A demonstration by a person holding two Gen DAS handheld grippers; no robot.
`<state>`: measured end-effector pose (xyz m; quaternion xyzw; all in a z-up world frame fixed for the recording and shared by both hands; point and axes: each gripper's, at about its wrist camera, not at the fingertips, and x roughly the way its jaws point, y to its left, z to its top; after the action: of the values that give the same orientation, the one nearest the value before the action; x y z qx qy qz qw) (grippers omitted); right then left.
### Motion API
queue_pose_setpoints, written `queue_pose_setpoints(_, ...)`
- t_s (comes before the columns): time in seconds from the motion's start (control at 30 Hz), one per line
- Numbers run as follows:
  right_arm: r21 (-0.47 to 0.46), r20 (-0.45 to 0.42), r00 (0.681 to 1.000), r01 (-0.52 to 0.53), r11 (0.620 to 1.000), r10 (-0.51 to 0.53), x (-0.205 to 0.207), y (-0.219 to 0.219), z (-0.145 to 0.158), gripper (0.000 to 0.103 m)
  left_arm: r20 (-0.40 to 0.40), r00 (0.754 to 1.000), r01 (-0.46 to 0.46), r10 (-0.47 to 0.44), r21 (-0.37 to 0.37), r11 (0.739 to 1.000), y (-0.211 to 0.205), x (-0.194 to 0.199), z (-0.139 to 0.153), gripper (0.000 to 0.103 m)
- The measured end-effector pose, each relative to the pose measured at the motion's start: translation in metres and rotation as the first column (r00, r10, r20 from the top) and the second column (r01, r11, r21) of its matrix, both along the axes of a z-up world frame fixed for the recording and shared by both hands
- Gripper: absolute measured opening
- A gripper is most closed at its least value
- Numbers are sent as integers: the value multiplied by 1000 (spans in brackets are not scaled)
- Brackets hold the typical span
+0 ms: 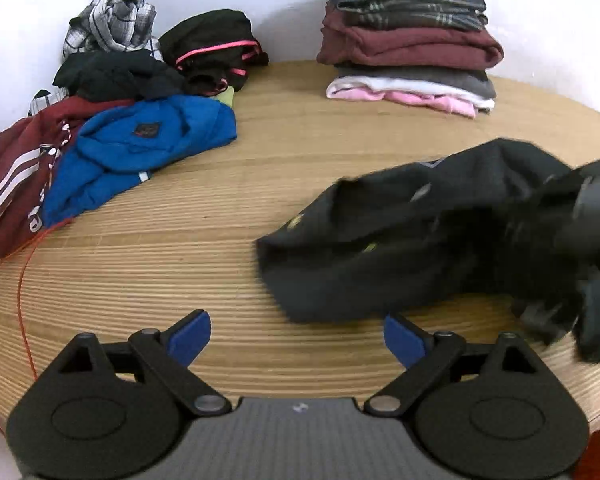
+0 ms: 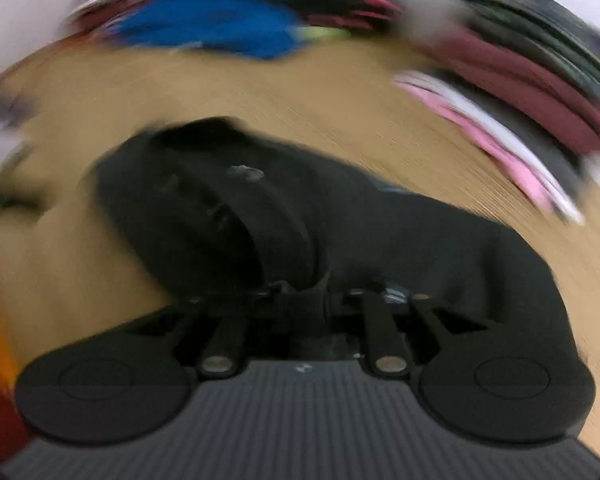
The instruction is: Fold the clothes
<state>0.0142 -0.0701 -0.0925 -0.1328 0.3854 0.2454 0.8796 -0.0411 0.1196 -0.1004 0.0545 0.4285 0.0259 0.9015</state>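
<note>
A crumpled black garment [image 1: 420,232] lies on the wooden table [image 1: 220,240] at the right. My left gripper [image 1: 296,338] is open and empty, just in front of the garment's near edge, its blue pads [image 1: 192,334] apart. My right gripper [image 2: 312,300] is shut on a bunch of the black garment [image 2: 340,232], which spreads away from it over the table [image 2: 180,92]; that view is blurred by motion. The right gripper shows as a dark blur in the left wrist view [image 1: 596,216] at the garment's right end.
A pile of unfolded clothes sits at the back left: a blue top [image 1: 140,148], a maroon striped one [image 1: 16,184], black ones [image 1: 216,44] and a plaid shirt [image 1: 112,16]. A folded stack [image 1: 408,36] stands at the back right against the white wall. An orange cord [image 1: 24,300] runs along the left edge.
</note>
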Motion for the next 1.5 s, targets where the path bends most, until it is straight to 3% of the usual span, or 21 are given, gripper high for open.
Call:
queue_pose_setpoints(0.1, 155, 60, 992, 104, 982, -114, -3, -26, 49, 13, 73, 997, 41, -38, -45, 998, -10, 15, 7, 95)
queue_pose_setpoints(0.2, 264, 129, 971, 160, 951, -199, 6, -56, 106, 13, 171, 981, 120, -87, -196, 973, -13, 50, 8, 97)
queue_pose_setpoints(0.27, 317, 177, 954, 177, 932, -241, 10, -77, 143, 13, 153, 972, 222, -178, -359, 907, -56, 96, 17, 93)
queue_pose_setpoints(0.33, 320, 246, 933, 176, 931, -261, 14, -88, 169, 13, 146, 948, 319, -284, -480, 817, -79, 133, 32, 90)
queue_pose_setpoints(0.4, 319, 302, 913, 176, 931, -276, 9, -102, 188, 14, 228, 908, 418, -351, -479, 771, -121, 154, 59, 90)
queue_pose_setpoints(0.47, 329, 330, 901, 171, 929, -283, -3, -118, 200, 14, 319, 889, 445, -327, -442, 779, -143, 157, 80, 88)
queue_pose_setpoints(0.5, 339, 328, 901, 169, 925, -285, -10, -127, 202, 14, 354, 886, 445, -299, -471, 762, -150, 159, 86, 82)
queue_pose_setpoints(0.57, 370, 305, 907, 170, 913, -292, -25, -145, 205, 14, 390, 884, 451, -259, -559, 696, -153, 165, 94, 28)
queue_pose_setpoints(0.6, 392, 280, 914, 171, 904, -294, -35, -153, 206, 14, 392, 886, 448, -250, -576, 684, -160, 167, 96, 14)
queue_pose_setpoints(0.67, 448, 222, 926, 182, 876, -306, -49, -172, 203, 15, 394, 890, 438, -230, -596, 673, -177, 170, 99, 11)
queue_pose_setpoints(0.73, 507, 177, 926, 204, 837, -333, -61, -192, 196, 14, 431, 864, 479, -261, -539, 693, -180, 158, 106, 11)
queue_pose_setpoints(0.8, 569, 134, 916, 241, 786, -378, -77, -218, 186, 12, 439, 843, 517, -310, -508, 689, -206, 158, 118, 10)
queue_pose_setpoints(0.93, 656, 97, 859, 324, 682, -502, -117, -269, 177, 9, 487, 794, 562, -363, -363, 743, -265, 162, 135, 11)
queue_pose_setpoints(1.0, 733, 84, 819, 335, 592, -568, -145, -305, 189, 9, 452, 807, 548, -381, -331, 768, -309, 180, 145, 11)
queue_pose_setpoints(1.03, 748, 104, 797, 331, 575, -595, -161, -316, 200, 9, 436, 803, 556, -406, -304, 774, -334, 188, 151, 12)
queue_pose_setpoints(1.1, 771, 150, 750, 320, 551, -645, -192, -337, 225, 9, 440, 739, 635, -511, -201, 746, -388, 189, 169, 17)
queue_pose_setpoints(1.17, 742, 239, 701, 315, 592, -672, -216, -346, 259, 9, 424, 683, 705, -594, -171, 688, -433, 183, 191, 33)
queue_pose_setpoints(1.27, 691, 363, 656, 286, 664, -661, -231, -351, 321, 9, 327, 691, 722, -645, -272, 636, -457, 188, 207, 63)
queue_pose_setpoints(1.3, 680, 395, 655, 262, 684, -644, -231, -351, 345, 9, 315, 696, 718, -645, -295, 631, -454, 194, 206, 63)
queue_pose_setpoints(1.43, 649, 429, 725, 167, 742, -539, -207, -318, 406, 10, 390, 750, 661, -535, -403, 633, -386, 210, 195, 53)
queue_pose_setpoints(1.5, 573, 435, 775, 154, 805, -458, -180, -272, 409, 10, 402, 807, 589, -432, -491, 642, -323, 207, 181, 52)
